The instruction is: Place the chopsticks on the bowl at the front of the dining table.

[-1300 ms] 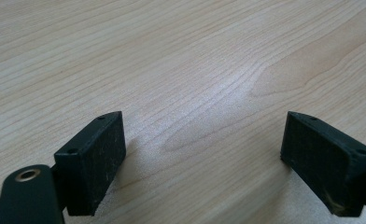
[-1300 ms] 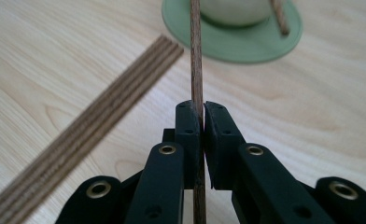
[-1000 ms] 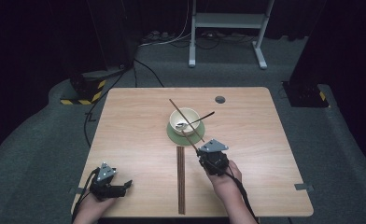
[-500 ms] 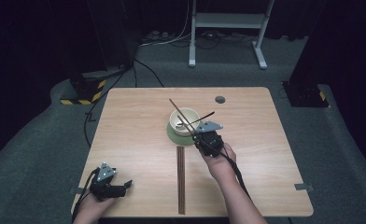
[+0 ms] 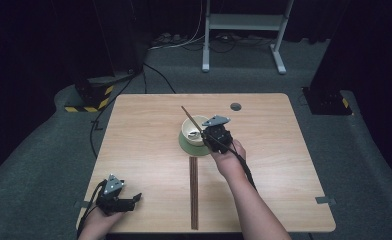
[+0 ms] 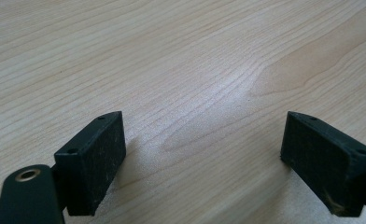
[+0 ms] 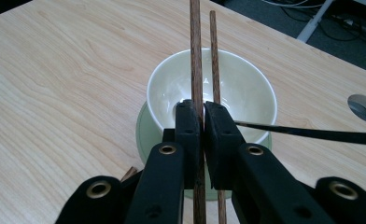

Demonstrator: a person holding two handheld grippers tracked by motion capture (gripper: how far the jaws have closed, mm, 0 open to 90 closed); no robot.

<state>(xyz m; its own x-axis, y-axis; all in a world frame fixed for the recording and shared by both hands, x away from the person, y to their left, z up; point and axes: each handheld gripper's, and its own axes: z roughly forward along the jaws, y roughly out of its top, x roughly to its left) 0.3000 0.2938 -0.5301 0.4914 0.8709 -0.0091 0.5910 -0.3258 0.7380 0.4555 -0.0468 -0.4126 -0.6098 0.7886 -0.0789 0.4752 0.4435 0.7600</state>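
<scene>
L gripper [image 5: 132, 199]: parked low at my near-left, jaws wide apart, nothing between them | R gripper [image 7: 201, 122]: my forearm's stretched out toward mid-table, jaws pinched tight together | hands well apart

Bowl [image 5: 196, 131] on saucer [image 5: 188, 146] mid-table [image 5: 284, 165], chopsticks [image 5: 193, 192] just before it.

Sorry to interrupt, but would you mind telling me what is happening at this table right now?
A person works with two hand-held grippers. The right gripper is shut on a brown chopstick above a pale bowl that sits on a green saucer. A second chopstick runs just beside it. The left gripper is open, low over bare table.
</scene>
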